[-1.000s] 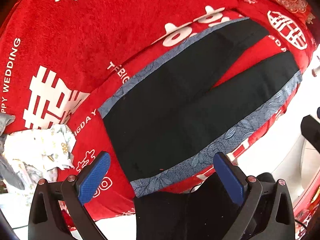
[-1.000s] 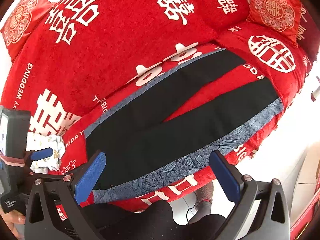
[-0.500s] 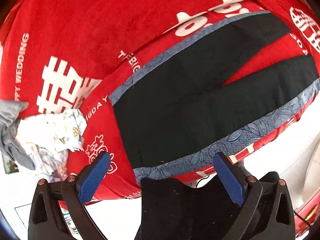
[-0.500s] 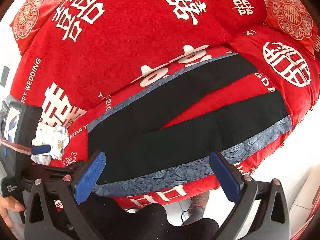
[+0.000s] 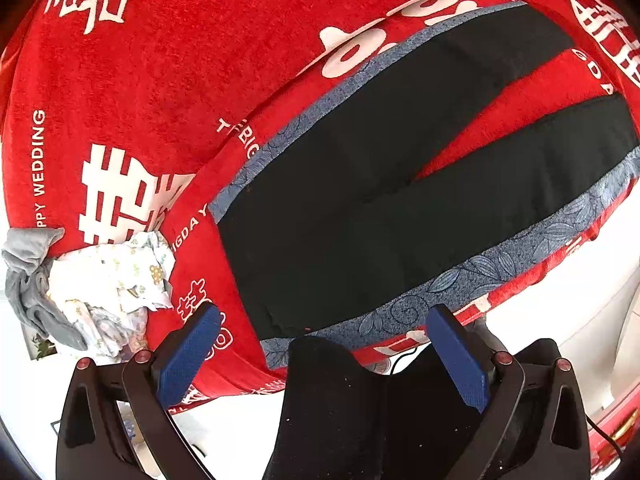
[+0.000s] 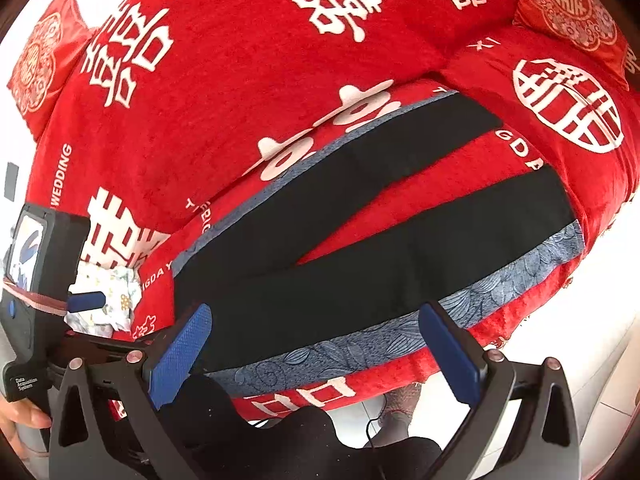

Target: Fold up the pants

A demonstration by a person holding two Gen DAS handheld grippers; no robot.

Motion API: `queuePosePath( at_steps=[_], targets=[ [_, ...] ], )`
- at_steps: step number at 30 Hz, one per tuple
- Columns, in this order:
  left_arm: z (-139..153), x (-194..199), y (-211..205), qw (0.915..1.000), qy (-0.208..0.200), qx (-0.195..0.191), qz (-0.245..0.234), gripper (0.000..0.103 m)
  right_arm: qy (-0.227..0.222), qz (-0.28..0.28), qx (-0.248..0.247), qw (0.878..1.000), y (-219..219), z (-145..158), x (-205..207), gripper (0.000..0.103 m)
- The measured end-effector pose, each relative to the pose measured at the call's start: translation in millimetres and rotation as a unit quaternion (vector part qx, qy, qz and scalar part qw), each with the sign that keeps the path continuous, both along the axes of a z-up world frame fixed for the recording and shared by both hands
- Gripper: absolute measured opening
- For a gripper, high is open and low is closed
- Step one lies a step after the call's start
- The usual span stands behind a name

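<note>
Black pants (image 5: 360, 216) with grey-blue patterned side stripes lie flat on a red sofa seat, waist to the left, two legs spread in a V toward the right. The right wrist view shows the same pants (image 6: 360, 280). My left gripper (image 5: 324, 344) hangs open above the front edge by the waist, nothing between its blue pads. My right gripper (image 6: 316, 344) is open too, over the near striped edge. The left gripper's body (image 6: 44, 272) shows at the left of the right wrist view, held by a hand.
The red sofa cover (image 5: 180, 92) carries white characters. A crumpled white patterned cloth (image 5: 116, 280) and a grey garment (image 5: 28, 272) lie left of the waist. Red cushions (image 6: 568, 4) sit at the sofa's ends. The person's dark-clad legs (image 5: 360, 408) and pale floor (image 6: 580, 360) lie below.
Both grippers have shifted closer to the sofa's front edge and slightly left; the pants fill more of each view. Both stay open and the pants have not moved.
</note>
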State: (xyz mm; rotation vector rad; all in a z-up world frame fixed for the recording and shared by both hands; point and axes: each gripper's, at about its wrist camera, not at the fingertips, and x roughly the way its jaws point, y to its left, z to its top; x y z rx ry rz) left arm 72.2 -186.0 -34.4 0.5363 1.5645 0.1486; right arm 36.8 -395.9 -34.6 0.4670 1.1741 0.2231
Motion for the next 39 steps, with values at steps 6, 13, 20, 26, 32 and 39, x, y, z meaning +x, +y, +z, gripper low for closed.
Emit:
queuePosePath(
  at_steps=[6, 13, 20, 26, 32, 39],
  targets=[
    [0.3, 2.3, -3.4, 1.0, -0.002, -0.005, 0.003, 0.103, 0.004, 0.003, 0.004, 1.0, -4.1, -2.6, 8.1, 0.103],
    [7.6, -8.1, 18.0, 0.9988, -0.019, -0.027, 0.036, 0.103, 0.017, 0.038, -0.003, 0.999, 19.9, -4.8, 16.9, 0.103],
    [7.0, -28.2, 70.1, 0.9934, -0.063, -0.046, 0.085, 0.103, 0.032, 0.096, -0.032, 0.994, 60.9, -11.9, 24.6, 0.103],
    [-16.9, -54.9, 121.7, 0.9855, -0.085, -0.071, 0.129, 0.103, 0.067, 0.137, -0.04, 0.988, 100.4, -40.6, 24.8, 0.103],
    [-61.3, -80.3, 170.2, 0.9758, -0.076, -0.104, 0.176, 0.103, 0.121, 0.164, -0.011, 0.979, 145.2, -83.1, 15.0, 0.103],
    [-113.7, -107.5, 207.2, 0.9668, -0.07, -0.14, 0.202, 0.103, 0.178, 0.18, 0.065, 0.965, 186.5, -134.4, -4.7, 0.103]
  ],
)
